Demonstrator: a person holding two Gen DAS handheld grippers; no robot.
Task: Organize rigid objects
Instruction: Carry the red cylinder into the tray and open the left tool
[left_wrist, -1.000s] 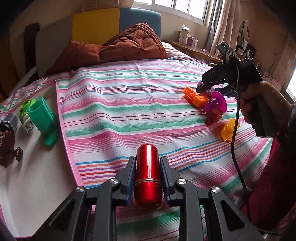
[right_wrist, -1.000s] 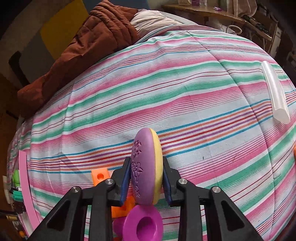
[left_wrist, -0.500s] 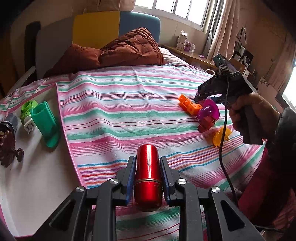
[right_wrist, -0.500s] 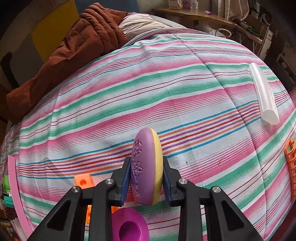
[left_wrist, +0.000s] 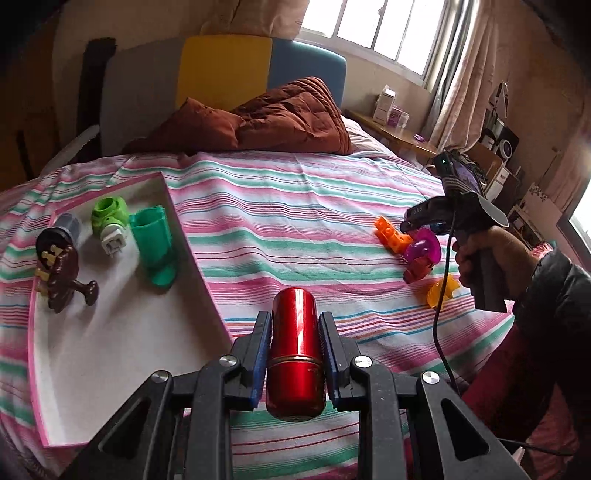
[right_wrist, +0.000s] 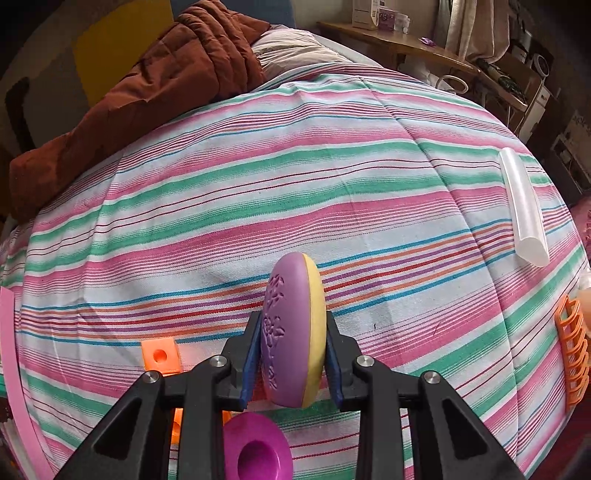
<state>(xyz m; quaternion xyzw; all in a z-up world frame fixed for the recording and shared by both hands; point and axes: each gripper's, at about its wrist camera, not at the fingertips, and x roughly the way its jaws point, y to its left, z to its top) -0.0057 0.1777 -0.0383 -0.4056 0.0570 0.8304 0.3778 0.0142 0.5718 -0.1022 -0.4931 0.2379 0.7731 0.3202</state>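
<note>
A: What does the left gripper (left_wrist: 295, 343) have?

B: Its blue pads are clamped on a red metal cylinder (left_wrist: 294, 354), which lies lengthwise between the fingers and sticks out past the tips. It hangs over the striped bedspread (left_wrist: 295, 206), just right of the pink-rimmed white tray (left_wrist: 110, 350).

A: And what's in the tray?

B: At its far end, a green tube-shaped piece (left_wrist: 153, 243), a lime-green fitting with a white end (left_wrist: 110, 221), a dark brown figurine (left_wrist: 59, 277) and a grey can (left_wrist: 68, 227) behind it. They sit close together; whether the can touches the figurine I can't tell.

A: The right gripper (right_wrist: 293, 354)?

B: Closed on a purple-and-yellow oval disc (right_wrist: 293, 332), held on edge, with an embossed pattern on its purple face. Below the fingers lie a magenta cup-like piece (right_wrist: 255, 446) and an orange block (right_wrist: 160, 356) on the bedspread.

A: Anything else on that side?

B: A clear plastic tube (right_wrist: 524, 214) lies well off to the right, and an orange lattice piece (right_wrist: 572, 354) at the right edge. From the left wrist view, the hand (left_wrist: 491, 258) holding the right gripper is above the orange, magenta and yellow toys.
</note>
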